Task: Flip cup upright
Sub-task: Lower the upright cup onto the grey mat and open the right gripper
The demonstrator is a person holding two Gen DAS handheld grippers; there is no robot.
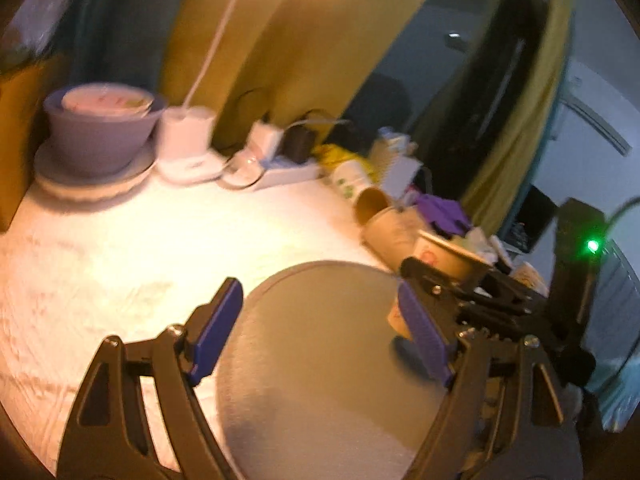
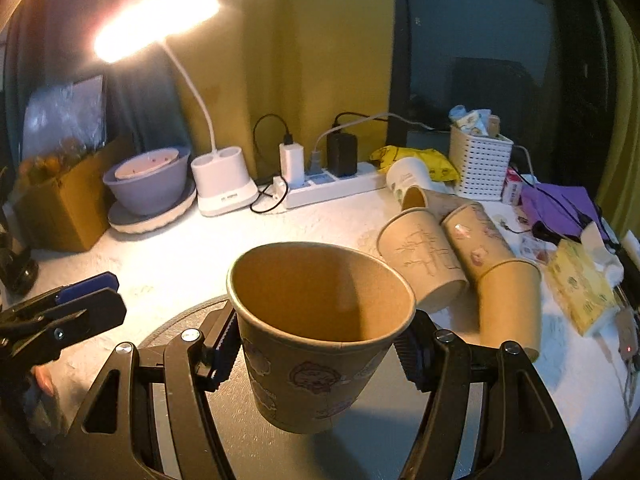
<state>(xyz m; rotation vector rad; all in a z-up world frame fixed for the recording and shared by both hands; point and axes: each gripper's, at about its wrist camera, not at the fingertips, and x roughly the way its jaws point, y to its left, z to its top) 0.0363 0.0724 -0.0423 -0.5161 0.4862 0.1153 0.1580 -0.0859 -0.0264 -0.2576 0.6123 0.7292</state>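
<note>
the white textured bench (image 2: 160,264) carries a round grey mat (image 1: 320,360), over which the right gripper (image 2: 316,350) holds a brown printed paper cup (image 2: 320,332), mouth up and slightly tilted, jaws clamped on its sides. the left gripper (image 1: 316,332) hovers beside it with jaws apart, holding nothing. more brown paper cups (image 2: 424,256) lie tipped over behind the mat.

Right gripper (image 2: 316,350) clamps a brown paper cup (image 2: 320,320), mouth up, tilted slightly, over a grey round mat (image 2: 240,440). Left gripper (image 2: 86,292) at 9 o'clock. Spare cups (image 2: 424,256) lie on the counter (image 2: 180,248) at 2 o'clock.
</note>
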